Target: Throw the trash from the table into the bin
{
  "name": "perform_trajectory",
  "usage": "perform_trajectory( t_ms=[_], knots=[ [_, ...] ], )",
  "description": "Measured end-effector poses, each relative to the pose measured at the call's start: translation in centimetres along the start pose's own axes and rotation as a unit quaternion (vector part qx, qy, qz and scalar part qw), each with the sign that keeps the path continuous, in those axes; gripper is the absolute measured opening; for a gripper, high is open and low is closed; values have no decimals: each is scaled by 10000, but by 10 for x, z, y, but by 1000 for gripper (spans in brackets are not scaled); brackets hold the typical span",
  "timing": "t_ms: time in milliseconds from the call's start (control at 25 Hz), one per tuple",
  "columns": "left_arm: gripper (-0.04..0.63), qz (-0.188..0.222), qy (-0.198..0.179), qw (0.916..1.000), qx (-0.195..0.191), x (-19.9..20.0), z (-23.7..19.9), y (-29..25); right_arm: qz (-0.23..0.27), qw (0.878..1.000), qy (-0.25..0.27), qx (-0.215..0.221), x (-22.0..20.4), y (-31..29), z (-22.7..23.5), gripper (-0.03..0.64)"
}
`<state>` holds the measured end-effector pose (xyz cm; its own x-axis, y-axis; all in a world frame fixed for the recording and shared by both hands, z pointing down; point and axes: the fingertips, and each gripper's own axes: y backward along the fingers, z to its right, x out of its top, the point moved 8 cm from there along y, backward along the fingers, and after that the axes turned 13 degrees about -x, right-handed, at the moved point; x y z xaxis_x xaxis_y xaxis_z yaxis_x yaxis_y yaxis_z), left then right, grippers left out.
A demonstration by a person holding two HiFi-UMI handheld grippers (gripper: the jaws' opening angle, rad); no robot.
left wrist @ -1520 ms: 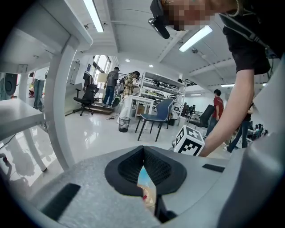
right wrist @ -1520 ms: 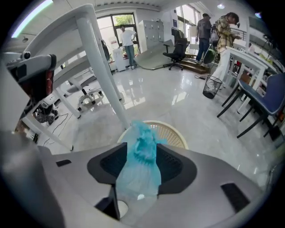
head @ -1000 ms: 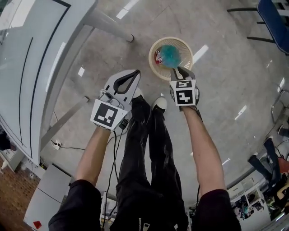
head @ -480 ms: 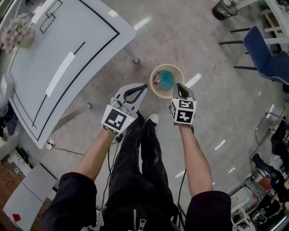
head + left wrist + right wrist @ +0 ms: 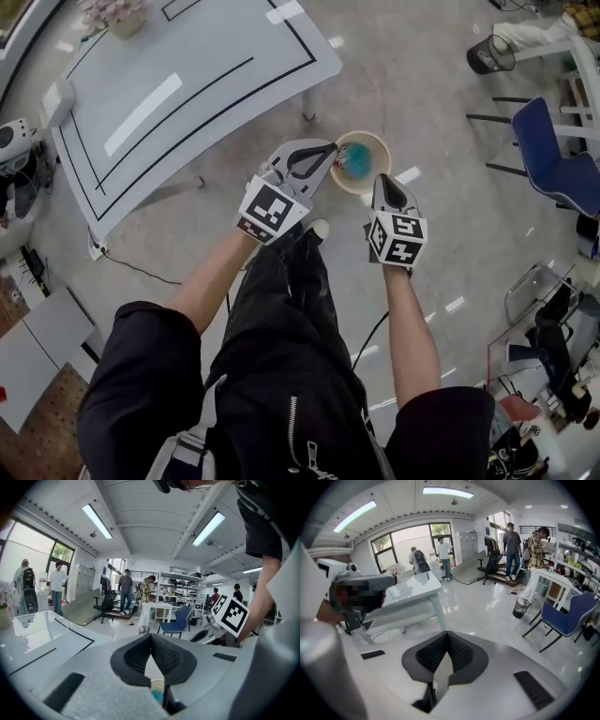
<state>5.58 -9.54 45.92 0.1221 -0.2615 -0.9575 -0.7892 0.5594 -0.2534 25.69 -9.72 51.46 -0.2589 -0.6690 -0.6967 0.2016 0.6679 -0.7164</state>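
The round beige bin (image 5: 373,178) stands on the floor just ahead of the person's feet, with teal trash (image 5: 355,157) and a bit of red inside it. My left gripper (image 5: 330,150) is raised over the bin's left rim, shut and empty. To the bin's lower right, my right gripper (image 5: 384,178) is also shut with nothing in it. In the left gripper view the jaws (image 5: 151,635) meet at their tips, and the bin's rim (image 5: 157,685) shows through the gap below them. The right gripper (image 5: 447,633) view shows jaws closed over bare floor.
A white table (image 5: 216,56) with black lines and a white strip (image 5: 142,113) fills the upper left, with a flower pot (image 5: 117,14) at its far edge. A blue chair (image 5: 553,159) and a black wire bin (image 5: 490,54) stand to the right. Several people stand farther off.
Both grippers have risen well above the bin, which now looks smaller and farther down. The teal trash stays in the bin. More of the table has come into view.
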Motion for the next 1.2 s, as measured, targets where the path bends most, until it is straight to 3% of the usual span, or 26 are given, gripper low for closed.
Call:
perform_trajectory(
  t_ms=[120,280,480,800,1000,1200],
  knots=[
    [6,122,89,9997,184,17,-2,20,429,9980,1,464,39,25,-28,11],
    [6,281,251,9984,433,34,-1,45,942,9903,715,733,85,62,-71,11],
    [6,371,396,9944,906,52,-9,93,1333,9827,567,1153,129,102,-122,11],
    [5,444,175,9857,1616,76,-18,167,1863,9616,910,1798,161,142,-188,9],
    [6,549,54,9740,2197,88,-31,217,2061,9515,1043,2032,173,154,-216,9],
    [6,641,-34,9675,2444,96,-32,252,2205,9420,1171,2244,182,159,-246,9]
  ],
)
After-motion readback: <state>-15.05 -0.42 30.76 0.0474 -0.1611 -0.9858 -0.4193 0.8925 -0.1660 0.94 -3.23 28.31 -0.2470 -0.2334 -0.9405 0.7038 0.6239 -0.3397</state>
